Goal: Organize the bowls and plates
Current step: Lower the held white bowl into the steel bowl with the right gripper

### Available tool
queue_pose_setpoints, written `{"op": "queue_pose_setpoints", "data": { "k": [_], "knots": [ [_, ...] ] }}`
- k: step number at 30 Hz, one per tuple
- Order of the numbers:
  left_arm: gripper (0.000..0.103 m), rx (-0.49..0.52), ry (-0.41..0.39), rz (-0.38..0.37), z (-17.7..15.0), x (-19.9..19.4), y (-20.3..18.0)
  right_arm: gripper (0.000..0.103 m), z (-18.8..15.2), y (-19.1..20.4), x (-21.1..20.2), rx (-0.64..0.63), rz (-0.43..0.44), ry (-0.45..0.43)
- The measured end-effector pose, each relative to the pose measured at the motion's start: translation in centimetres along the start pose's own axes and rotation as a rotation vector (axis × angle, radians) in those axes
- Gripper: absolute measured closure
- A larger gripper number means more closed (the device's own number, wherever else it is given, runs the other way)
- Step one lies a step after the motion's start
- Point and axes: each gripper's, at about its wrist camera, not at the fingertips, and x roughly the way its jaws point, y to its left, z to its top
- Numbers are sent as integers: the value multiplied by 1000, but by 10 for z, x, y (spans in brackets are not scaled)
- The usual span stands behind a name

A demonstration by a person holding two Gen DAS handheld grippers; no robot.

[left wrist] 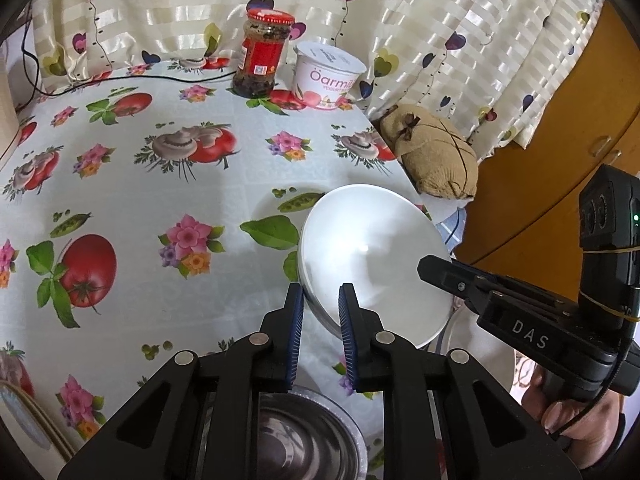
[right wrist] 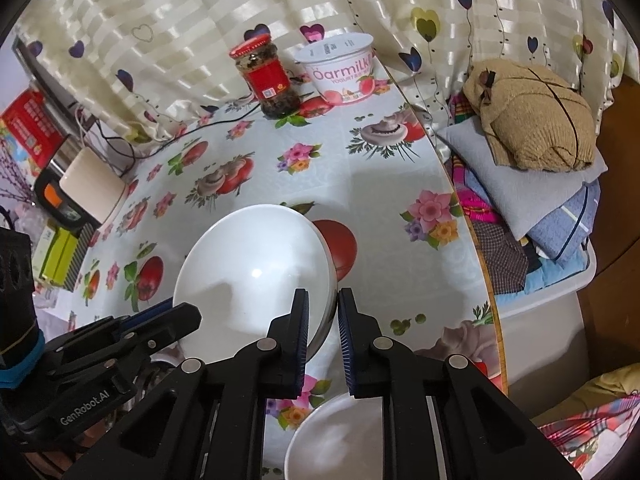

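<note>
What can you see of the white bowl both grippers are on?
The white bowl is plain, glossy and ceramic-looking, with an unmarked, empty inside and a highlight near its centre. It is tipped steeply on edge above the flowered tablecloth, its opening facing the cameras. The left gripper straddles one side of its rim; the right gripper is clamped on the opposite side. Its outer wall looks greyer. Whether its low edge touches the cloth cannot be told.

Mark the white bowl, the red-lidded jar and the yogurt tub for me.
White bowl point(left wrist: 372, 252): left wrist view, on its inner surface.
Jar point(left wrist: 260, 56): left wrist view, on the red label.
Yogurt tub point(right wrist: 348, 76): right wrist view, on its printed side wall.
</note>
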Motion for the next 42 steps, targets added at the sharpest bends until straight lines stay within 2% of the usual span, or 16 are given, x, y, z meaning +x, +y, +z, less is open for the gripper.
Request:
{"op": "queue_pose_setpoints", "data": {
  "k": [23, 42],
  "knots": [
    [84, 3, -72, 22, -5, -45, -3, 88, -1, 28, -31, -37, 13, -52],
    [84, -22, -105, 35, -35, -92, 16, 88, -25, 71, -60, -90, 28, -69]
  ]
}}
